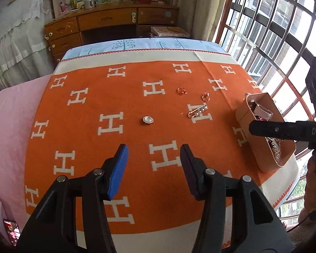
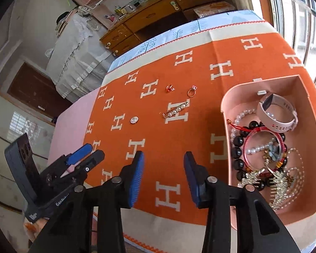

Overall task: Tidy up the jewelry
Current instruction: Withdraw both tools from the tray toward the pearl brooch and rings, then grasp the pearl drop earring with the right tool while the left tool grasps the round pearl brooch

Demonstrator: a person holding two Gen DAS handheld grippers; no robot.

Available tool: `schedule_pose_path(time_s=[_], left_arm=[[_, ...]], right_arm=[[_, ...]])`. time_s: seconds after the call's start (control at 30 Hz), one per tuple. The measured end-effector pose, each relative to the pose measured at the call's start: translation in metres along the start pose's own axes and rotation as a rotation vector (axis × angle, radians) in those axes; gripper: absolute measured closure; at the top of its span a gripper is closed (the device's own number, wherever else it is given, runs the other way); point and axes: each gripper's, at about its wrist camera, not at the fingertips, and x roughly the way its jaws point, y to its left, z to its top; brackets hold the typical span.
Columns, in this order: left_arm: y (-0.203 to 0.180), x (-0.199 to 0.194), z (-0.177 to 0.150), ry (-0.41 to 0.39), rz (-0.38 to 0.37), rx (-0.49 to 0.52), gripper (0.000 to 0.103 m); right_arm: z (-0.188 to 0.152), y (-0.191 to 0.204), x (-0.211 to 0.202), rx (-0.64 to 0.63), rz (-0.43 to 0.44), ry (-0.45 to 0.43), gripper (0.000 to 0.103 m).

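Both the left gripper [image 1: 153, 154] and right gripper [image 2: 164, 162] are held open and empty. 4 pieces, among them the brooch [image 1: 147, 119], remain on the blanket [image 1: 90, 158] beside the box [image 2: 305, 97]; a pickup is judged next.

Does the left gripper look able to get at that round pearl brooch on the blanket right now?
Probably yes: the left gripper is open and empty, and only bare orange blanket lies between it and the round brooch.
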Motion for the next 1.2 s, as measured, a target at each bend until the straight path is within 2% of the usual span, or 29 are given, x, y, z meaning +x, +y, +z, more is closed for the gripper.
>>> schedule_pose_path(time_s=[0.13, 0.3, 0.43, 0.63, 0.77, 0.9, 1.0, 1.2], left_arm=[[0.015, 0.018, 0.010, 0.026, 0.005, -0.021, 0.055], [0.031, 0.041, 0.021, 0.073, -0.009, -0.045, 0.055], [0.042, 0.050, 0.027, 0.083, -0.026, -0.062, 0.055], [0.053, 0.057, 0.031, 0.085, -0.043, -0.079, 0.055], [0.057, 0.059, 0.034, 0.081, -0.051, -0.085, 0.055], [0.057, 0.062, 0.035, 0.083, -0.061, -0.093, 0.055], [0.053, 0.067, 0.038, 0.095, -0.071, -0.097, 0.055], [0.046, 0.086, 0.049, 0.148, -0.085, -0.131, 0.055]], right_arm=[[0.028, 0.004, 0.031, 0.082, 0.003, 0.048, 0.061], [0.059, 0.007, 0.071, 0.135, -0.111, 0.082, 0.061], [0.069, 0.006, 0.095, 0.169, -0.184, 0.111, 0.063], [0.084, 0.016, 0.115, 0.103, -0.272, 0.086, 0.070], [0.087, 0.026, 0.120, 0.005, -0.348, 0.063, 0.084], [0.082, 0.036, 0.126, -0.099, -0.412, 0.035, 0.092], [0.077, 0.038, 0.127, -0.132, -0.413, 0.017, 0.095], [0.070, 0.025, 0.113, -0.062, -0.321, 0.000, 0.095]])
